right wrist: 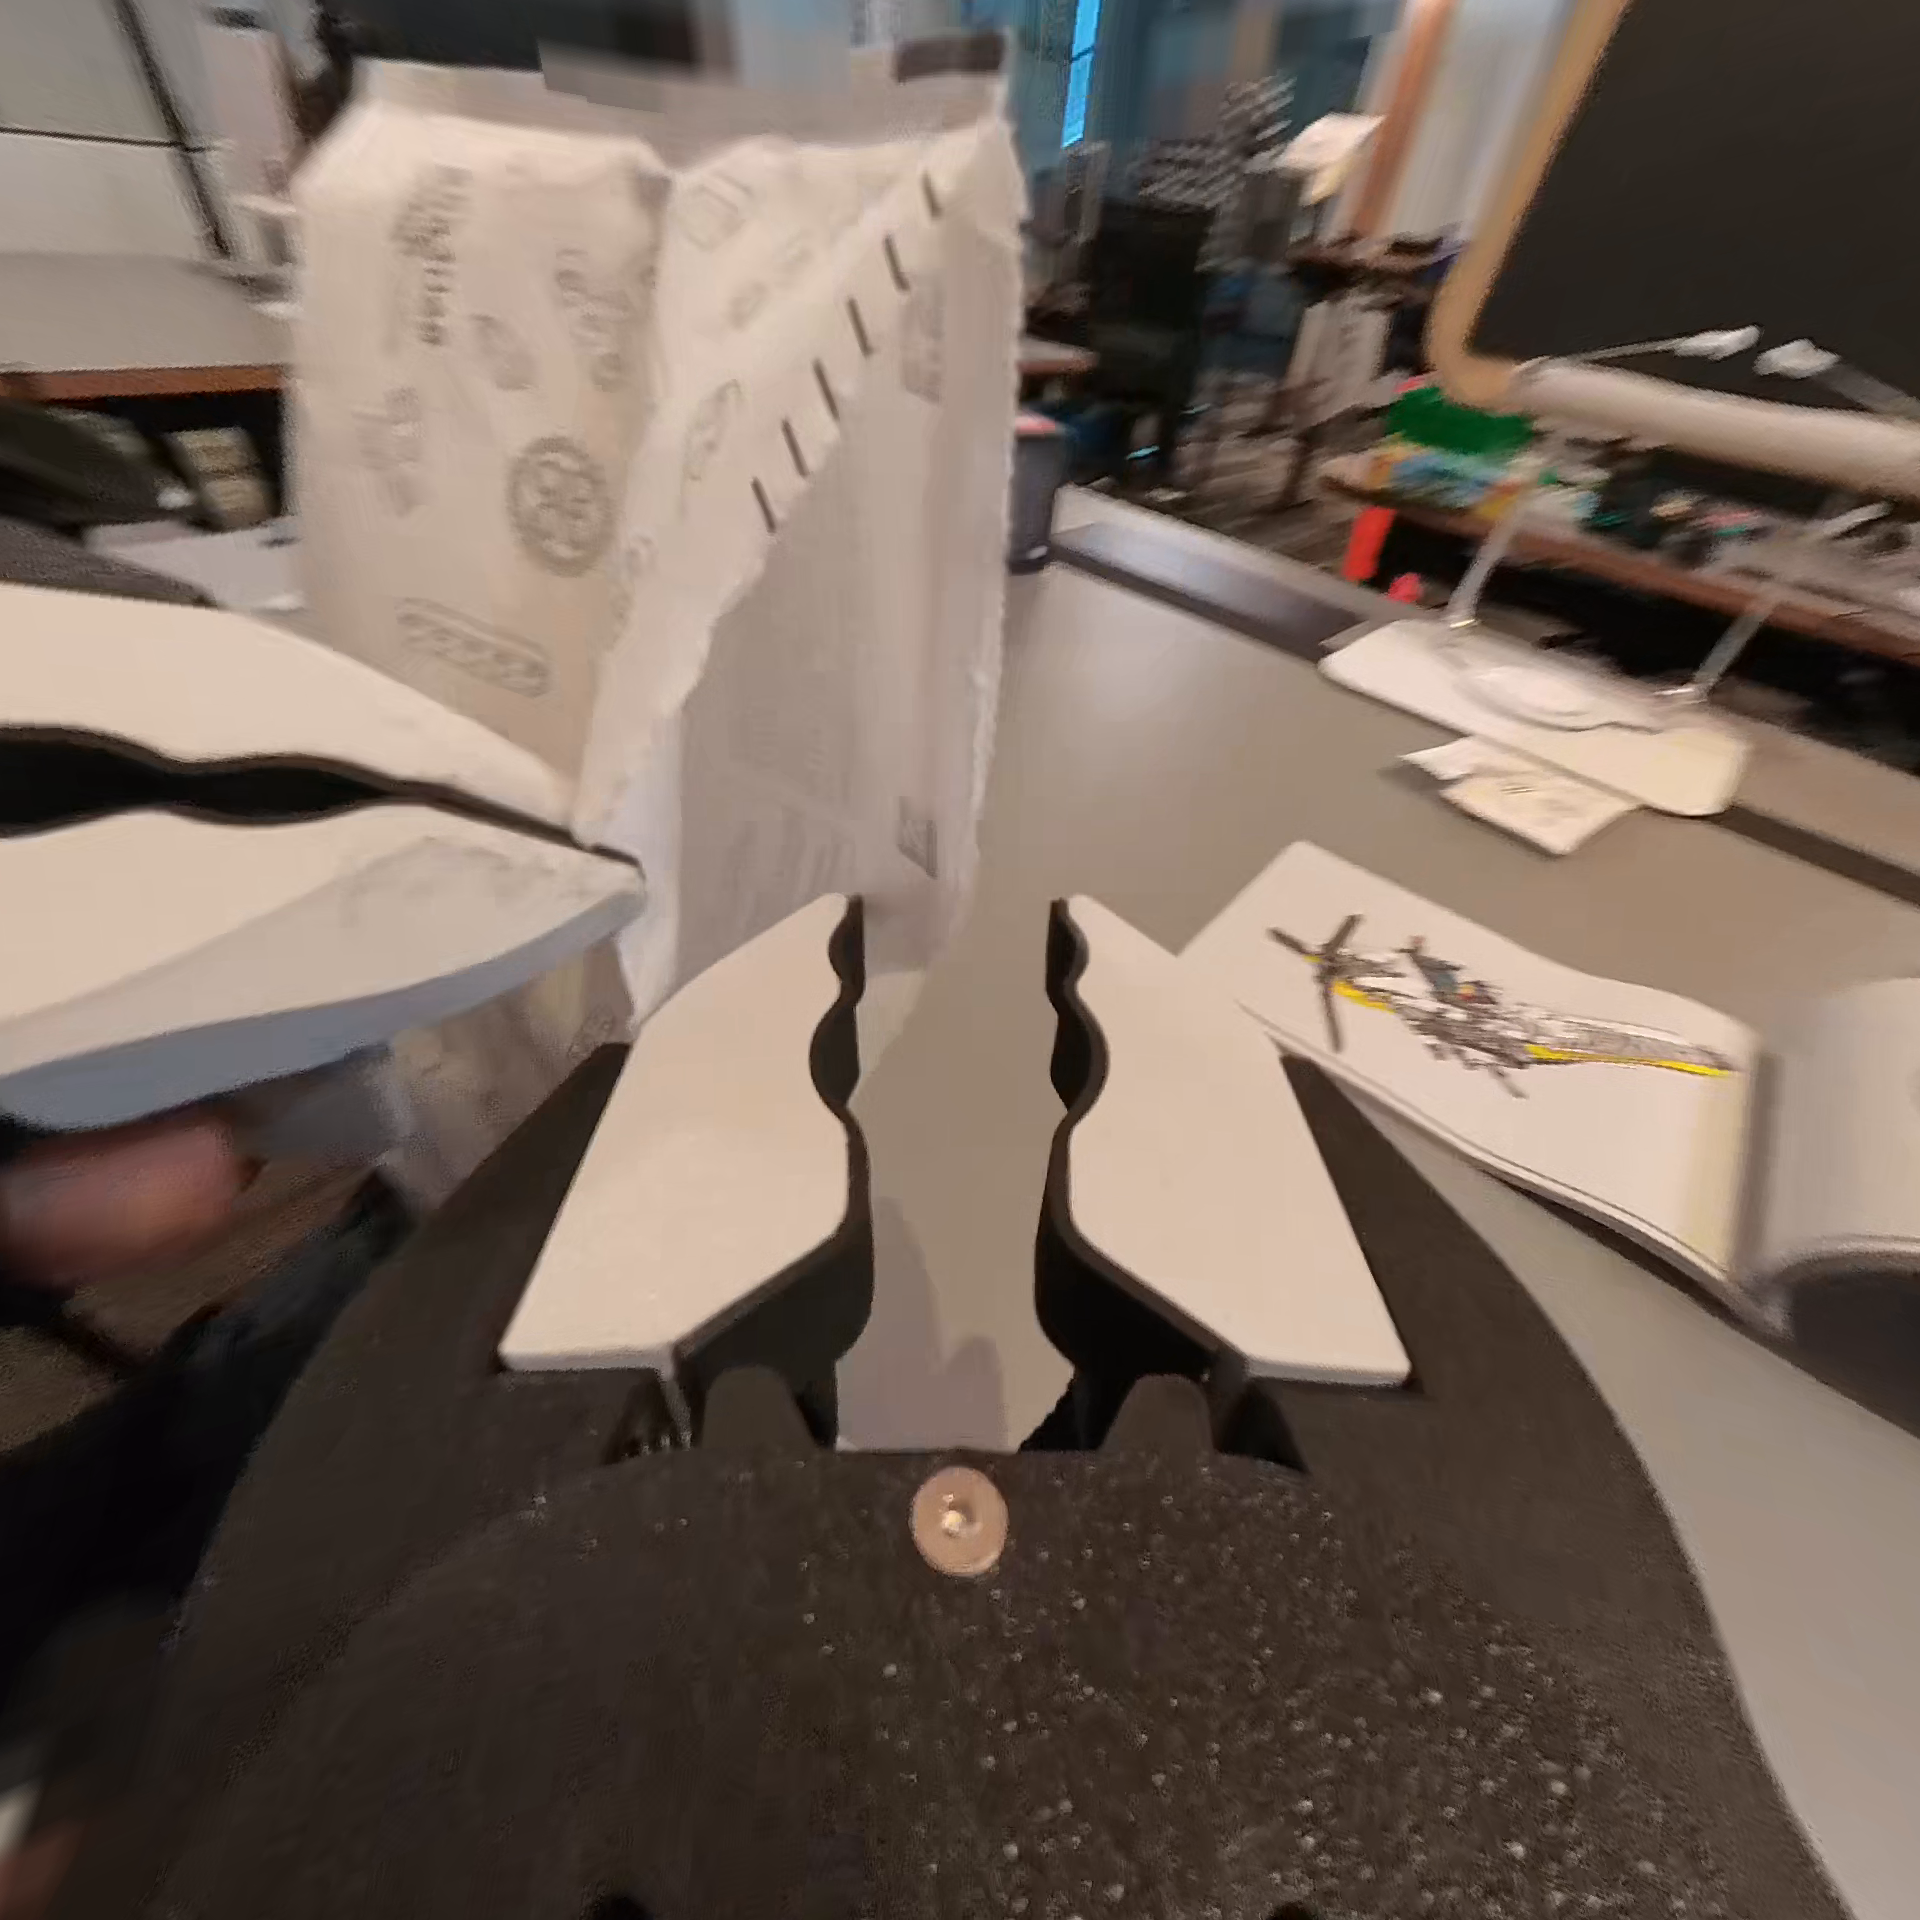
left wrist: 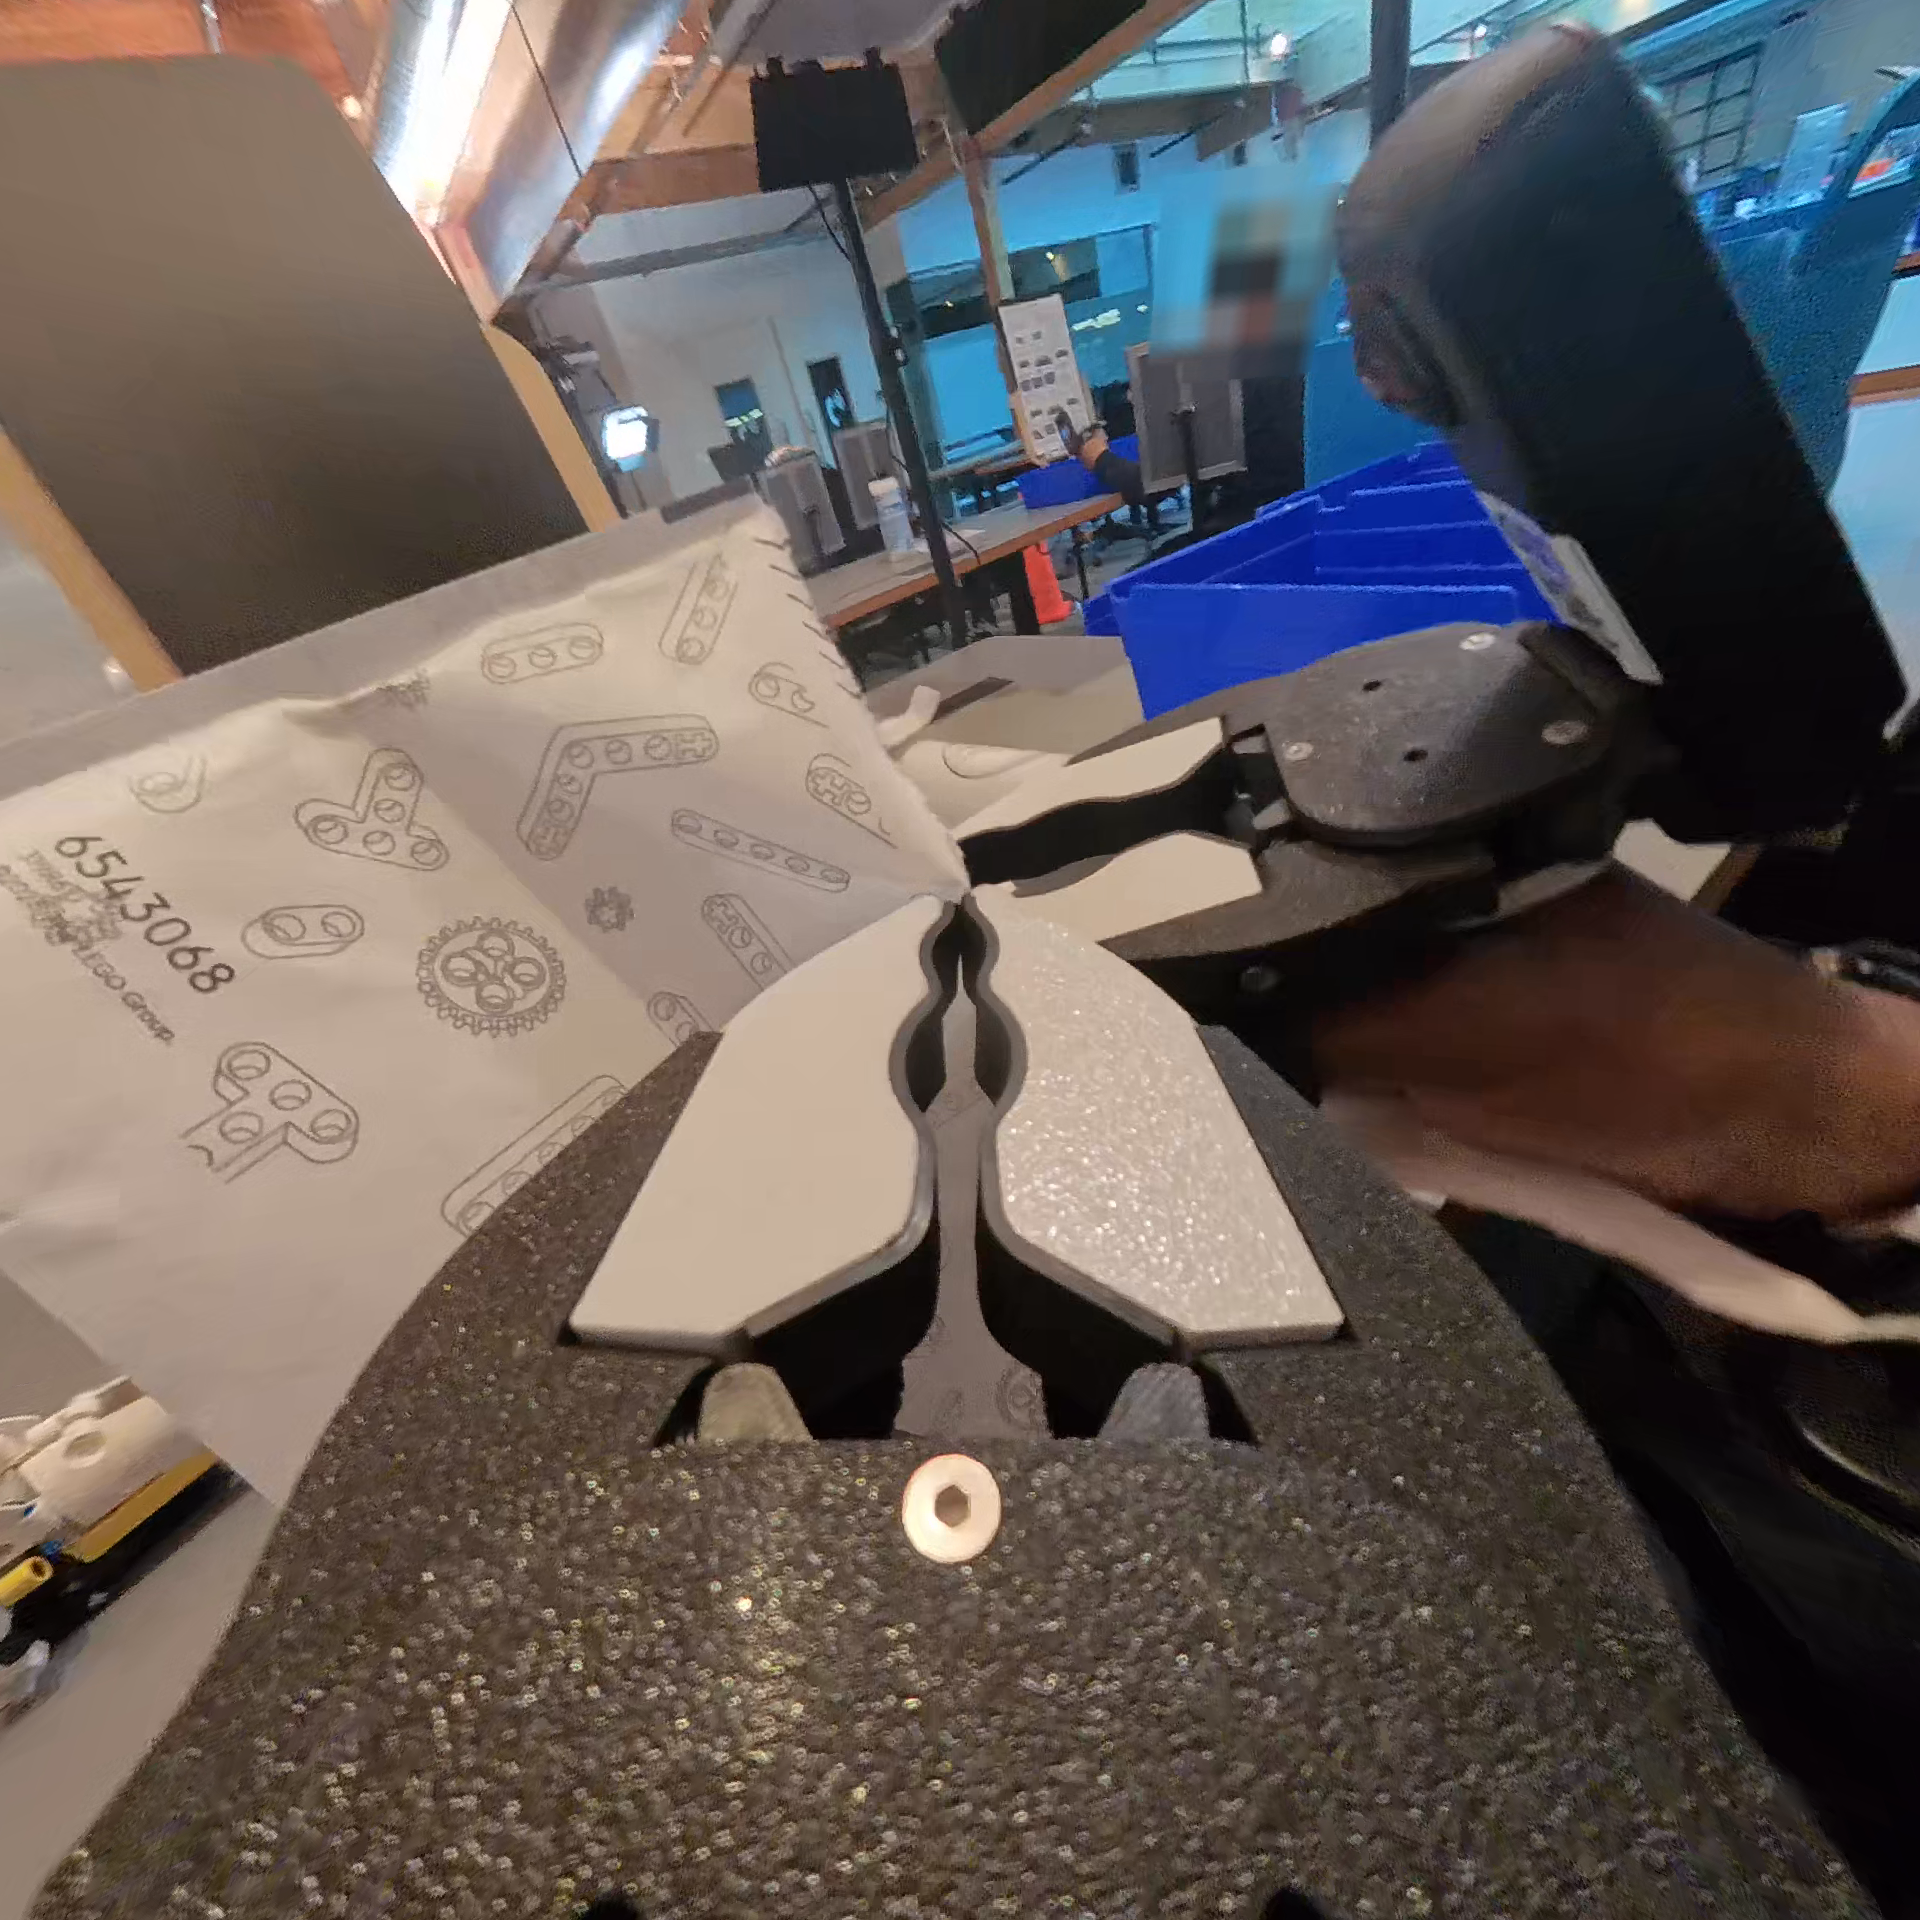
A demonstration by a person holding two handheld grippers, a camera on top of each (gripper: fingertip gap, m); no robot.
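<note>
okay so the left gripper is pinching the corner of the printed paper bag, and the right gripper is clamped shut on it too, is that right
Not quite. The left gripper does pinch a corner of the printed paper bag, but the right gripper is not clamped on it: the right wrist view shows its fingers standing apart with only grey table between them, the bag's torn edge just ahead.
</note>
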